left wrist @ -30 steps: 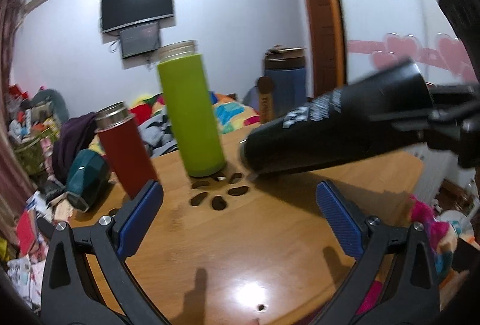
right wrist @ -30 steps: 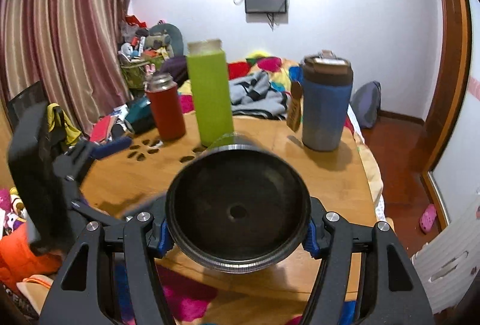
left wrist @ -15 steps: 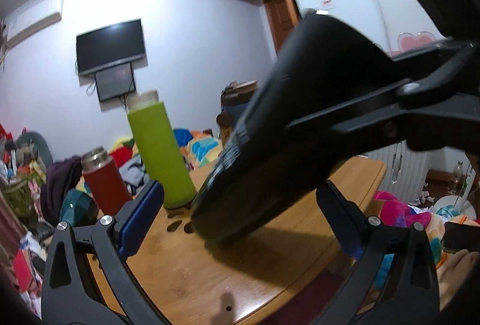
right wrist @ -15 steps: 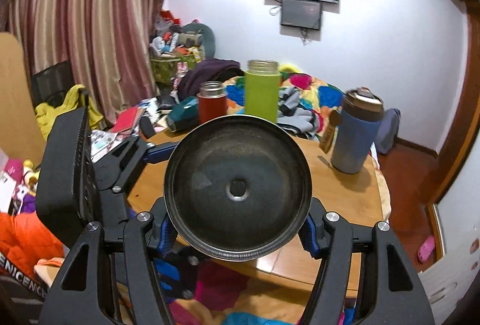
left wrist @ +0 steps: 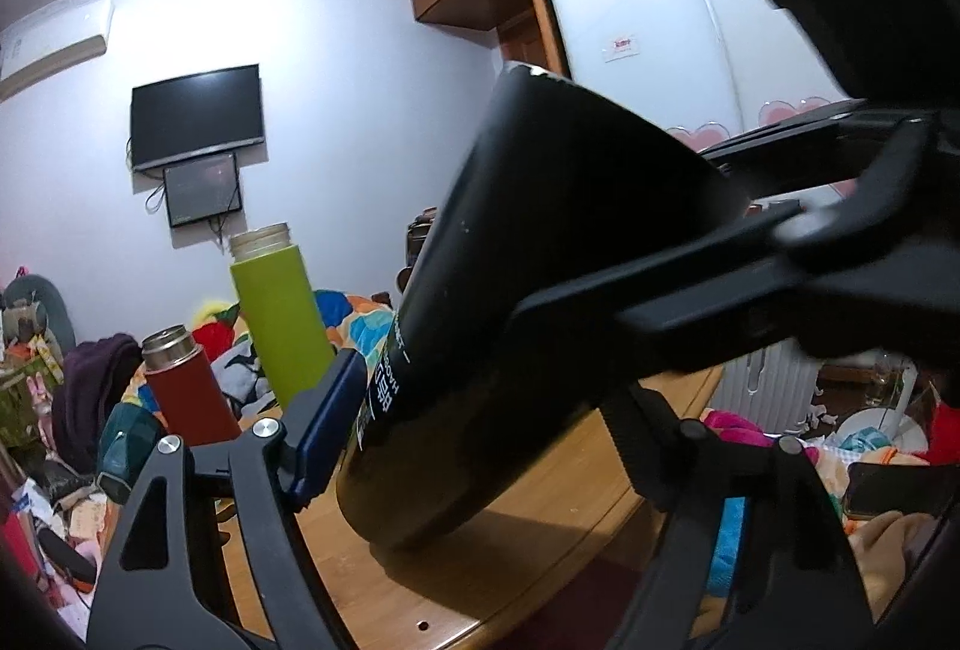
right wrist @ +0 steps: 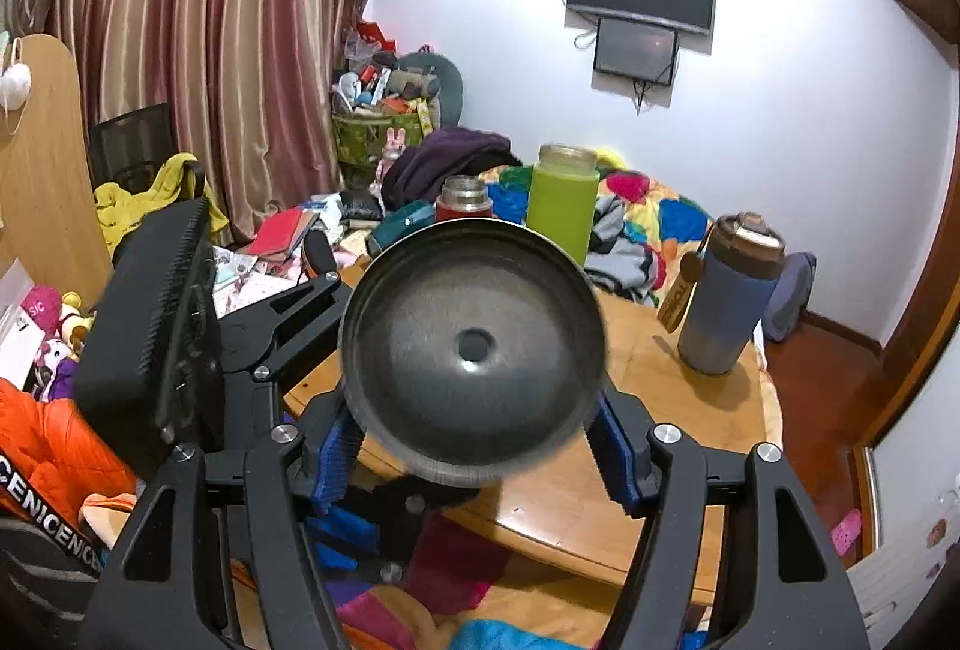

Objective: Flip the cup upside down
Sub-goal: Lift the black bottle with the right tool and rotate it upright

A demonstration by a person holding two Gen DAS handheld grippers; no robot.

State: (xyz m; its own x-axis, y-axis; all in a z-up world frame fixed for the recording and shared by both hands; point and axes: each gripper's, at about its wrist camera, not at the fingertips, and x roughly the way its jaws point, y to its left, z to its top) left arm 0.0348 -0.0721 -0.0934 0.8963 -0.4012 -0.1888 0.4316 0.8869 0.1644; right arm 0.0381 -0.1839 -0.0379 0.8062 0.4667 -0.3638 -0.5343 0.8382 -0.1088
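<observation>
A black metal cup (left wrist: pixel 528 302) is held in the air over the near edge of the round wooden table (left wrist: pixel 540 548), lying nearly on its side with its wide mouth up to the right. My right gripper (right wrist: pixel 474 446) is shut on the cup (right wrist: pixel 474 344) near its rim, and its camera looks straight into the steel inside. My left gripper (left wrist: pixel 480 422) has its blue pads on either side of the cup's narrow base end; the left pad (left wrist: pixel 333 422) is at the cup's wall, and I cannot tell whether it grips.
On the table stand a green bottle (left wrist: pixel 279 314), a red flask (left wrist: pixel 186 392) and a blue tumbler (right wrist: pixel 732 296). A cluttered bed lies behind the table. A curtain and a chair with clothes are at the left in the right wrist view.
The cup has been lifted and brought toward me, off the table's middle to its near edge. My left gripper has come up around its base end, and its jaws have narrowed.
</observation>
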